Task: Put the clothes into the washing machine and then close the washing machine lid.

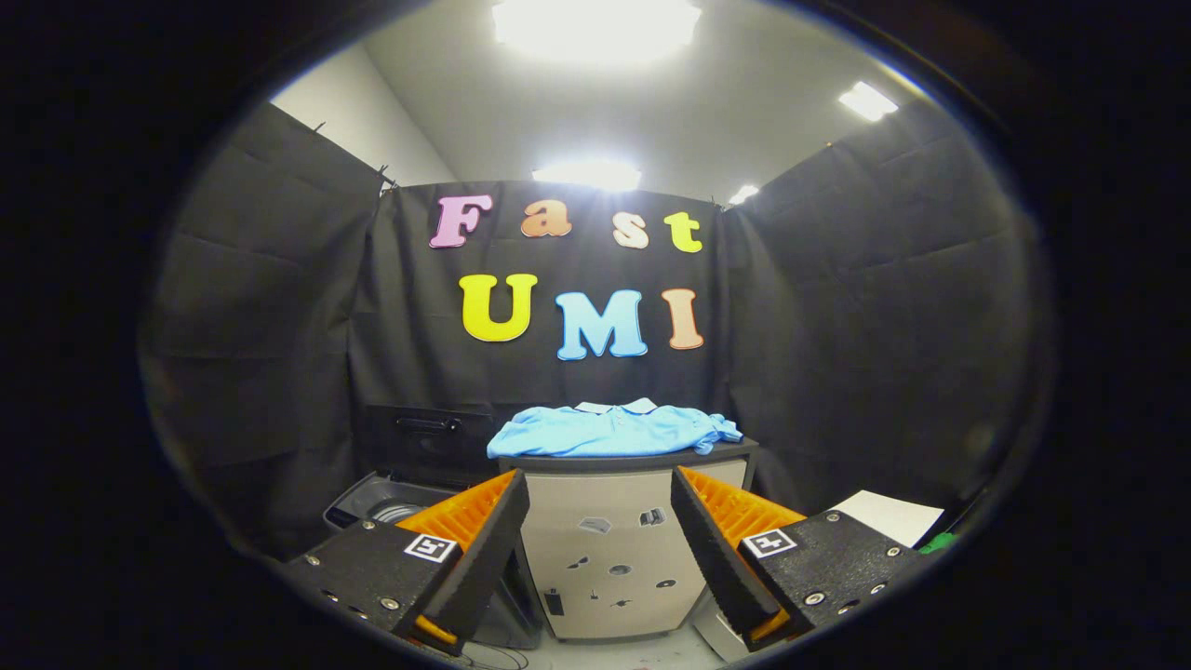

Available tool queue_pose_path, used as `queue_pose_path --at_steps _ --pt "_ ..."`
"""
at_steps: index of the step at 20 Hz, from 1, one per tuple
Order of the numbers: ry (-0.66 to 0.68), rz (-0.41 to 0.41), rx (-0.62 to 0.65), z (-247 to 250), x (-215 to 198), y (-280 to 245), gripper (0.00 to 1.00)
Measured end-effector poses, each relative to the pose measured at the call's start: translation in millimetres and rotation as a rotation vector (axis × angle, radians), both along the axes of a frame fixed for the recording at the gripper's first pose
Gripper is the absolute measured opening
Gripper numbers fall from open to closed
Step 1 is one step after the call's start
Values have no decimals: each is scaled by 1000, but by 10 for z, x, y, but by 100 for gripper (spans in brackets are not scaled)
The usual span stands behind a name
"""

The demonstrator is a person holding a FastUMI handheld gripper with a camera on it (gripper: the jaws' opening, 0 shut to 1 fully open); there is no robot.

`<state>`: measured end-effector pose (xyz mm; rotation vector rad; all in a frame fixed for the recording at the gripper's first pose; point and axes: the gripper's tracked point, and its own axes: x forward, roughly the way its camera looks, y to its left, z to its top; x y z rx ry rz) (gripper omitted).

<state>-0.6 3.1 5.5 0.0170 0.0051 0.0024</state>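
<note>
Clearly we are far from the goal. The cabinet [609, 549] stands ahead, beyond the fingers, and its dark counter [633, 460] carries the blue shirt [609, 430]. The washer [391, 507] sits low beside it, lid [423, 437] raised against the wall. Our gripper [600, 521] is spread wide and holds nothing. We judge the risks so: the shirt lies spread flat, so a pinch may catch only one layer, and the hanging cloth may then snag on the counter edge or fall short of the tub.

Blue shirt [614, 431] atop beige cabinet [609, 549]
</note>
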Motion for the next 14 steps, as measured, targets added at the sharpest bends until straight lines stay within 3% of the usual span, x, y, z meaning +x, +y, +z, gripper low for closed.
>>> queue_pose_path --at_steps 7,14 --pt "-16 -11 -6 251 101 -19 96" --pt "2 -7 9 422 510 -62 96"
